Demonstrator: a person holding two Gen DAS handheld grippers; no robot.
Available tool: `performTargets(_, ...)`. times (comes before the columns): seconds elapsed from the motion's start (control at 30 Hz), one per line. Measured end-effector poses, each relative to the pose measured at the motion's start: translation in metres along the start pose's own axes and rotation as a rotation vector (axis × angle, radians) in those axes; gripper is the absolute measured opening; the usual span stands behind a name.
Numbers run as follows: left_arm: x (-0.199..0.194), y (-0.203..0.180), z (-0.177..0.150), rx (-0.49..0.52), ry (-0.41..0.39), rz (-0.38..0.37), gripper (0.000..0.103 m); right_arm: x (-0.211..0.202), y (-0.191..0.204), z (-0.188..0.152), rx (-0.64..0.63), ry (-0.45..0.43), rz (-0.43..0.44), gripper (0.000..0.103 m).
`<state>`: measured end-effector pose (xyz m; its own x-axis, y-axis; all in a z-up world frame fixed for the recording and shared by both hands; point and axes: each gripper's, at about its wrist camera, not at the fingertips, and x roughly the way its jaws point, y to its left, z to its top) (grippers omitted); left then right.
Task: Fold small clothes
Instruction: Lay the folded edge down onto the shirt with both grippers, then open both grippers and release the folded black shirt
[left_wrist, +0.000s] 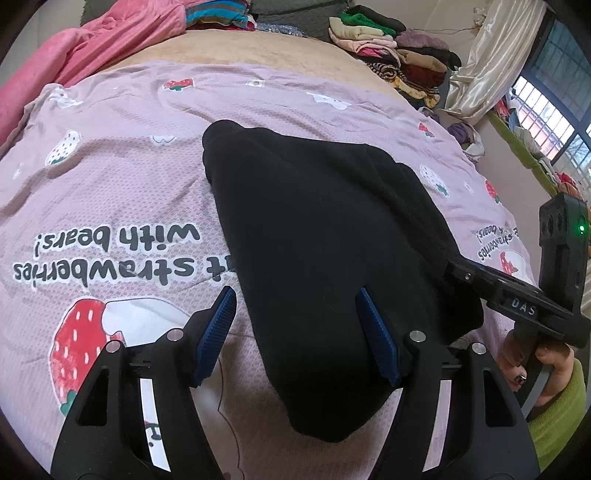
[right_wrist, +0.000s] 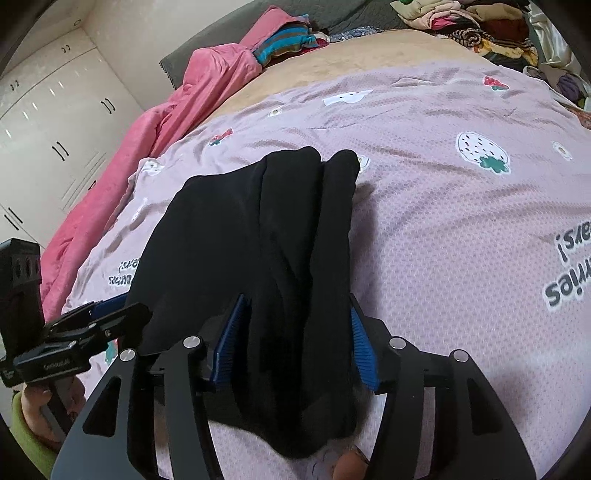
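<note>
A black garment lies folded into a long, thick shape on the pink strawberry-print bedspread. My left gripper is open, its blue pads straddling the garment's near left edge. My right gripper is open too, with the garment's near right part lying between its pads. The right gripper also shows in the left wrist view, its tip against the garment's right side. The left gripper shows at the left of the right wrist view, beside the garment.
A pink blanket is bunched along the bed's far left. Stacks of folded clothes sit at the far right by a curtain and window. White wardrobe doors stand at the left.
</note>
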<state>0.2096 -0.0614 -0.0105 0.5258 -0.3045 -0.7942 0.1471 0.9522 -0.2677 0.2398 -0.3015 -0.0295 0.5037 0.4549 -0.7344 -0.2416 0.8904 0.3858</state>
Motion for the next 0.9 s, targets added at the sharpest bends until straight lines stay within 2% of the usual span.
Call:
performTargets(0.33, -0.008, 0.000, -0.007, 0.003, -0.007, 0.001, 0.060, -0.011, 0.000, -0.018, -0.003, -0.012, -0.037, 0.054)
performTargets(0.37, -0.009, 0.000, -0.007, 0.003, -0.007, 0.002, 0.060, -0.012, -0.001, -0.020, 0.000, -0.012, -0.035, 0.047)
performTargets(0.4, -0.010, 0.000, -0.008, 0.002, -0.007, 0.001, 0.059, -0.013, -0.001, -0.022, 0.001, -0.014, -0.027, 0.034)
performTargets(0.43, -0.011, 0.000, -0.009, 0.002, -0.008, 0.000, 0.059, -0.015, -0.001, -0.023, -0.004, -0.018, -0.023, 0.029)
performTargets(0.47, -0.012, 0.000, -0.010, 0.003, -0.009, 0.001, 0.060, -0.016, 0.000, -0.024, -0.008, -0.022, -0.019, 0.020)
performTargets(0.57, -0.015, -0.001, -0.014, 0.010, -0.016, 0.010, 0.059, -0.021, 0.001, -0.025, 0.012, -0.029, 0.013, 0.018)
performTargets(0.63, -0.017, -0.002, -0.015, 0.012, -0.020, 0.010, 0.059, -0.021, -0.001, -0.024, 0.016, -0.035, 0.008, 0.018)
performTargets(0.7, -0.018, -0.002, -0.016, 0.009, -0.013, 0.000, 0.059, -0.016, -0.003, -0.027, 0.027, -0.022, -0.053, 0.033)
performTargets(0.77, -0.020, -0.004, -0.018, 0.018, -0.016, 0.008, 0.059, -0.015, -0.001, -0.028, 0.024, -0.028, -0.069, 0.035)
performTargets(0.9, -0.026, -0.005, -0.020, 0.026, -0.020, 0.013, 0.060, -0.025, 0.011, -0.033, -0.015, -0.065, -0.118, 0.049)
